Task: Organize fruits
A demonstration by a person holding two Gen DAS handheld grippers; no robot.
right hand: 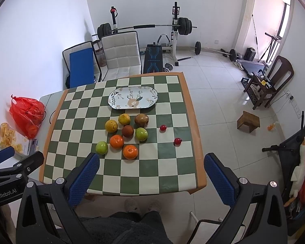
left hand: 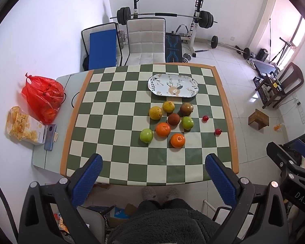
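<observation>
I see my left tool [left hand: 153,174] and right tool [right hand: 151,174] both wide open, holding nothing, above the table [left hand: 111,142]. The fruits [left hand: 173,119] sit together just in front of the plate [left hand: 173,85].

Both wrist views high above near table [left hand: 87,109] edge, facing forward-down; shared: plate [right hand: 120,103], fruit cluster, gym gear.

The checkered tablecloth [left hand: 116,122] looks smooth with a slight sheen. The plate [left hand: 173,85] is glossy, ceramic-looking. The oranges [left hand: 163,129] have dimpled, shiny peel. Gripper pads [right hand: 84,180] are rough, textured blue on matt black plastic. The red bag [left hand: 43,96] is thin crinkled plastic.
</observation>
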